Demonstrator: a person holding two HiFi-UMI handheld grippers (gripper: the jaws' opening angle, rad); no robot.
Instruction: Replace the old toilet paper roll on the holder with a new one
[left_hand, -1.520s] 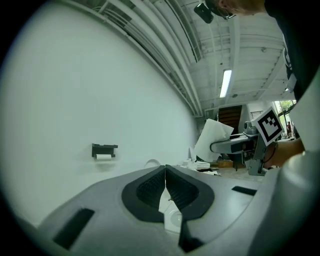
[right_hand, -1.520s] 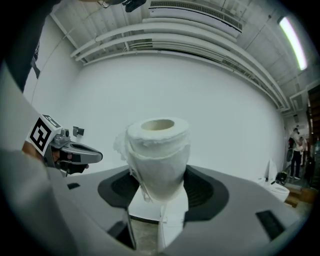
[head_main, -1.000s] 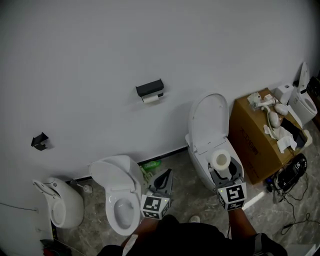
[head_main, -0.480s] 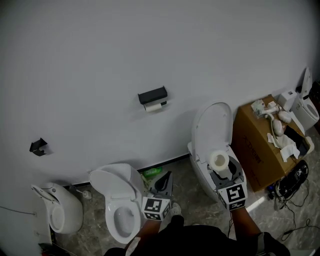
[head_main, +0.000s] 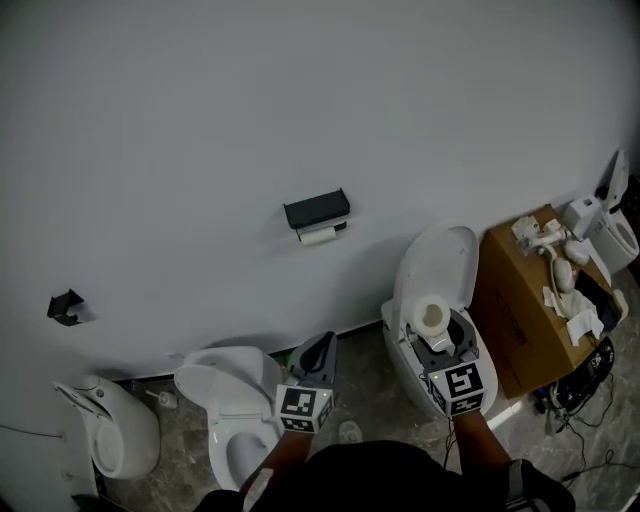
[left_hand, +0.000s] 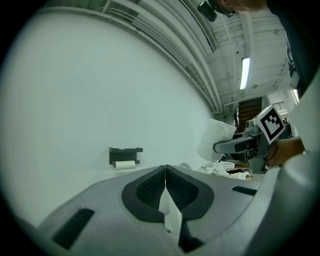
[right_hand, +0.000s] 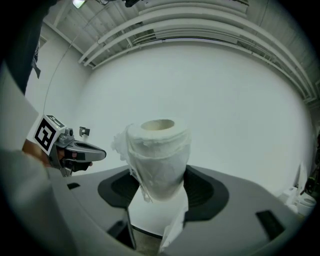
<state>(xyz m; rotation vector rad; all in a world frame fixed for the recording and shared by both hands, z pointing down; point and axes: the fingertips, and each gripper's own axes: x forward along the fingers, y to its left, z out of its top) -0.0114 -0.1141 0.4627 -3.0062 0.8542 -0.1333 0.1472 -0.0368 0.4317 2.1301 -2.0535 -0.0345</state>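
A black paper holder (head_main: 317, 209) hangs on the white wall with a thin old roll (head_main: 319, 237) under it. The left gripper view shows the same holder (left_hand: 125, 152) and old roll (left_hand: 125, 164) straight ahead, some way off. My left gripper (head_main: 320, 352) is shut, its pads (left_hand: 152, 187) meeting; a white sliver shows low behind them. My right gripper (head_main: 437, 335) is shut on a full new toilet paper roll (head_main: 433, 318), which stands upright between the jaws. That roll (right_hand: 159, 155) has a ragged loose wrap. Both grippers point at the wall, short of the holder.
A white toilet (head_main: 225, 385) stands below my left gripper, and another with its lid up (head_main: 440, 265) below the right. A urinal-like fixture (head_main: 110, 430) sits far left. A cardboard box (head_main: 520, 300) with clutter and cables stands at right. A small black bracket (head_main: 65, 306) is on the wall.
Both grippers have moved toward the wall, side by side, and the holder now sits lower and nearer in the head view. The new roll stays in the right gripper; the left stays shut.
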